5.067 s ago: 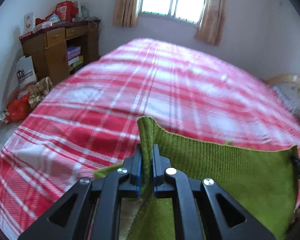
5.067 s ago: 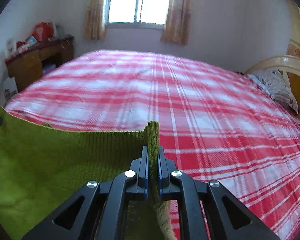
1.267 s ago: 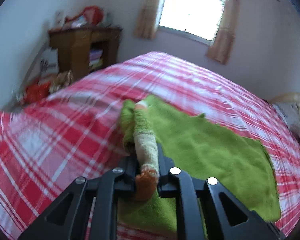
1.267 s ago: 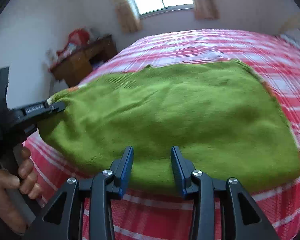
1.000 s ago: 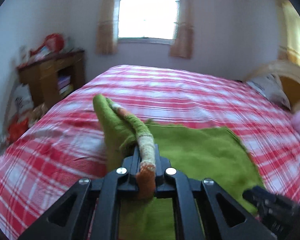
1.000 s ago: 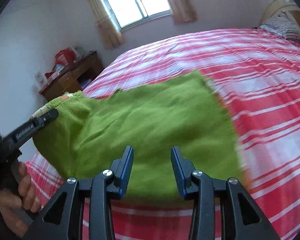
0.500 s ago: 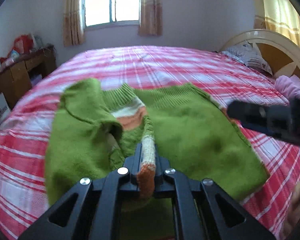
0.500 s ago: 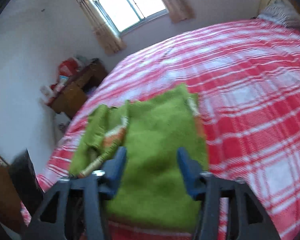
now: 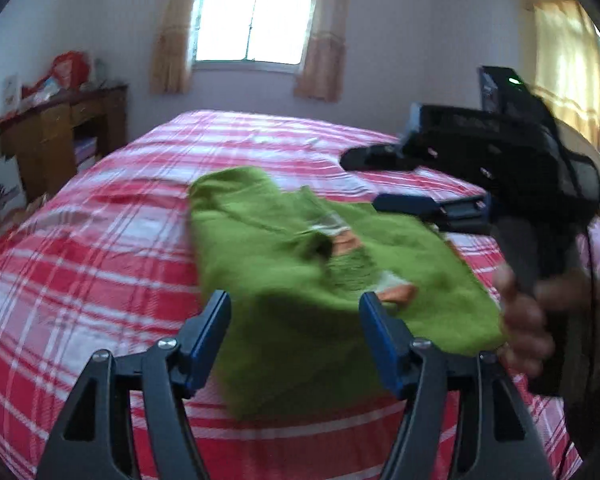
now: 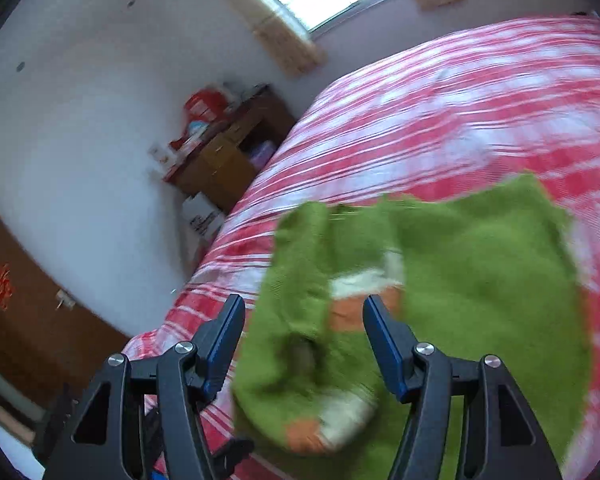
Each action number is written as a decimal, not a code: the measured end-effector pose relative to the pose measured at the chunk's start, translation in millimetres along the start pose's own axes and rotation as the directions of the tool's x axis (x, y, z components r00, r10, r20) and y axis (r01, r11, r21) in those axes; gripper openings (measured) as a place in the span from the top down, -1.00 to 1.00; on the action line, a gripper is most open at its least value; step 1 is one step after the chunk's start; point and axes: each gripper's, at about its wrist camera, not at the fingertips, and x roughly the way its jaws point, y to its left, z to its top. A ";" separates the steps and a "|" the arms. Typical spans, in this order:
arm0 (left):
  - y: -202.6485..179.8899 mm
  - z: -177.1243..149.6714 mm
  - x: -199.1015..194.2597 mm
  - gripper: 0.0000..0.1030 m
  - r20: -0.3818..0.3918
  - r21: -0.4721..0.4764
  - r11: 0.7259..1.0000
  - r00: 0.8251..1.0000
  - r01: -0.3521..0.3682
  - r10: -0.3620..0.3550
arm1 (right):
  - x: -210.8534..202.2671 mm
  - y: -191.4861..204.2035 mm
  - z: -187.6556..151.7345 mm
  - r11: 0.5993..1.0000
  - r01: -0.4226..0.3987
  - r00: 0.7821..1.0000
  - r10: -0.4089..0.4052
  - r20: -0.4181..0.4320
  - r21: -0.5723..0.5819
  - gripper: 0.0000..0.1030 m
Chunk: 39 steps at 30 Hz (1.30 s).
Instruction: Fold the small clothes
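A small green knitted sweater (image 9: 300,264) with orange and white cuffs lies on the red plaid bed (image 9: 100,240), one sleeve folded across its body. My left gripper (image 9: 294,334) is open and empty, just above the sweater's near edge. My right gripper (image 10: 304,338) is open and empty, hovering over the folded sleeve and cuff of the sweater (image 10: 460,280). The right gripper also shows in the left wrist view (image 9: 380,182), held by a hand to the right above the sweater.
A wooden desk (image 9: 60,136) with boxes and bags stands left of the bed, also in the right wrist view (image 10: 228,152). A curtained window (image 9: 256,24) is on the far wall. A brown door (image 10: 20,312) is at left. The bed's near edge is below the grippers.
My left gripper has opened and let go of the sleeve cuff, which now lies folded on the sweater. My right gripper has swung over the sweater, staying open.
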 end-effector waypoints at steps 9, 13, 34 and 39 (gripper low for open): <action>37.6 -1.5 -5.3 -0.34 0.020 -0.010 0.996 0.996 -0.088 0.088 | 111.6 18.3 2.6 0.987 0.058 0.975 -0.089 -0.203 -0.151 0.60; 51.3 10.9 -0.4 -0.34 0.050 -0.056 0.994 0.994 -0.090 0.092 | 64.5 22.0 5.3 0.988 0.039 0.996 -0.050 -0.068 -0.152 0.71; 36.2 12.0 43.8 -0.78 -0.069 -0.097 0.988 0.991 -0.121 0.115 | 45.1 -48.7 -9.7 0.995 0.100 0.989 -0.102 -0.109 -0.024 -0.41; 48.3 14.0 40.1 -0.78 -0.066 -0.102 0.983 0.987 -0.155 0.149 | 64.9 -25.9 -14.5 0.986 0.114 0.984 -0.129 -0.124 -0.119 0.24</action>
